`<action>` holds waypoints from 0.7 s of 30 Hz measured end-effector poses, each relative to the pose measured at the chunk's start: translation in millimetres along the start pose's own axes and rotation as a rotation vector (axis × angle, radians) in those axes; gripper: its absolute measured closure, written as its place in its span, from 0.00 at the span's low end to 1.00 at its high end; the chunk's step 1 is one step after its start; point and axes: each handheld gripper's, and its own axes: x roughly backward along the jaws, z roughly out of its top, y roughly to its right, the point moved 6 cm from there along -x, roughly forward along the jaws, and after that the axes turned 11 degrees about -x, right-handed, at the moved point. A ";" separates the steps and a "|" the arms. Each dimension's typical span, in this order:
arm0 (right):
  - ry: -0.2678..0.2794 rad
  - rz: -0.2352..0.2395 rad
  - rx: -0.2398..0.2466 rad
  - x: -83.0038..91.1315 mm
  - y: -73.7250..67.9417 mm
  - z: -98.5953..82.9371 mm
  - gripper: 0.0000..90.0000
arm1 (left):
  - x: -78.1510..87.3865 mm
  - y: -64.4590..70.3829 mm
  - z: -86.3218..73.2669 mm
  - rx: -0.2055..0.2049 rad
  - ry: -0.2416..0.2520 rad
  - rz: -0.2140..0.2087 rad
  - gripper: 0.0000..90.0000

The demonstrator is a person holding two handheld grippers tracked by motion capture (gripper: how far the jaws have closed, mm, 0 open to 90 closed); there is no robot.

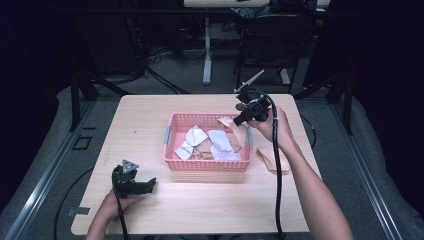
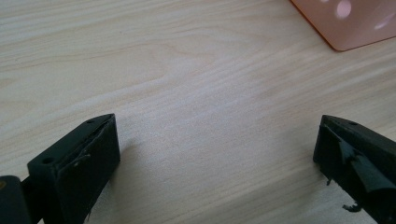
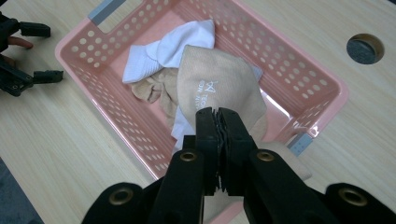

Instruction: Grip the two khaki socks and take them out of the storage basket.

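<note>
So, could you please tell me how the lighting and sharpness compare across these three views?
High view: the table is brightly lit, the surroundings fall nearly black, detail is soft. Left gripper view: the wood grain is sharp, the basket corner is blurred, and the left claw casts a soft shadow. Right gripper view: evenly lit, the tan sock is crisp, and the right claw is dark.

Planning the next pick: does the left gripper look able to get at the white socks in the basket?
Probably yes: the left gripper sits open beside the pink basket, whose top is open, and the white socks lie uncovered.
</note>
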 end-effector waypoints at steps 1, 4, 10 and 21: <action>-0.001 -0.006 0.007 2.9 0.8 0.0 0.97 | 0.0 0.0 0.0 0.001 0.000 0.000 0.01; 0.007 -0.010 0.010 10.7 2.3 -0.4 0.97 | 0.0 0.0 0.0 0.000 0.000 0.000 0.01; 0.039 -0.015 0.000 26.4 8.7 -4.9 0.97 | 0.0 0.0 0.0 0.001 0.000 0.000 0.01; 0.076 -0.042 -0.063 51.7 40.0 -25.5 0.97 | 0.0 0.1 0.0 0.000 0.000 -0.001 0.01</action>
